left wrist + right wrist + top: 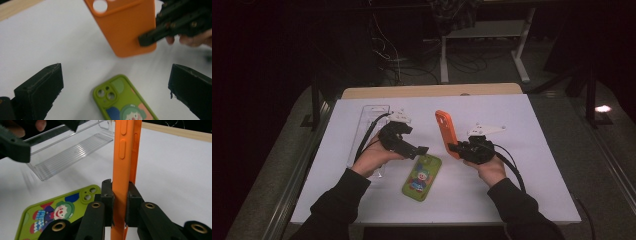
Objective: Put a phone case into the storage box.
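No lettering, brand, number or sign can be read anywhere here. The glossy green phone case (50, 215) lying on the white counter (512, 190) carries just a cartoon clown picture with no words on it, and the plain orange silicone phone case (122, 157) shows bare side buttons and a camera cut-out, nothing printed. The clear ribbed plastic tray (72, 152) at the far side is unmarked as well, as far as these dim views let anyone tell.
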Tool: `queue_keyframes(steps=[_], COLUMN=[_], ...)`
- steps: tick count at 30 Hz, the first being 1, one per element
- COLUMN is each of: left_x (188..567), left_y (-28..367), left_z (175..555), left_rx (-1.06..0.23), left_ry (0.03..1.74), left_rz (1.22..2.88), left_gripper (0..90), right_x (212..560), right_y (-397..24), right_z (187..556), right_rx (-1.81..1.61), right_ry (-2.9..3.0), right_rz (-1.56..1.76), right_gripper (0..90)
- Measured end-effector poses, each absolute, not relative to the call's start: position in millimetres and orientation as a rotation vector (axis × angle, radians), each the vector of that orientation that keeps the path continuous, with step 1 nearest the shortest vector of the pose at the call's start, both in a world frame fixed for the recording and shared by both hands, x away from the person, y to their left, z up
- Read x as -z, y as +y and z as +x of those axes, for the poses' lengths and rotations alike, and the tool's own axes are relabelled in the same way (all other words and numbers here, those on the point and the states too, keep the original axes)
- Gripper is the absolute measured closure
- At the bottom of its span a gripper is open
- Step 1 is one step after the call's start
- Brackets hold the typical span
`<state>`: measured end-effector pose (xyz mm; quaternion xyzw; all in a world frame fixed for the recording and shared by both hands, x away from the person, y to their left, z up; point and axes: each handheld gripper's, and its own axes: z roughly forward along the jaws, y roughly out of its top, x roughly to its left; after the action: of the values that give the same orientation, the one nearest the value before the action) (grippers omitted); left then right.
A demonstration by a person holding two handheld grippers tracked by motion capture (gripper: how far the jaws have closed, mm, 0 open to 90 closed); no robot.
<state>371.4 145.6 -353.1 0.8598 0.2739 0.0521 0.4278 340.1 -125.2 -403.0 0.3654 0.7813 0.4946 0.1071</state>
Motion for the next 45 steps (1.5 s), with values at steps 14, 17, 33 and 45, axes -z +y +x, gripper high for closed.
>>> queue_keyframes(steps=[14,17,33,45], left_x=[343.4,344.4,347.1,345.8], left_y=[130.2,127.9,116.9,115.1], left_z=[386.3,388.5,392.9,393.3], left_rx=[-0.121,-0.117,-0.089,-0.098], left_ry=[0.698,0.704,0.7,0.712], left_rz=[2.045,2.022,1.93,1.896], left_gripper=[0.0,0.0,0.0,6.8], right_x=[400.8,399.9,397.7,400.7], right_y=[-105.7,-103.5,-97.2,-95.0], right_z=[334.0,332.6,329.5,330.3], right_rx=[-1.526,-1.538,-1.581,-1.553], right_ry=[2.334,2.334,2.345,2.356], right_rz=[1.031,1.021,1.004,1.007], right_gripper=[78.8,78.7,78.7,78.7])
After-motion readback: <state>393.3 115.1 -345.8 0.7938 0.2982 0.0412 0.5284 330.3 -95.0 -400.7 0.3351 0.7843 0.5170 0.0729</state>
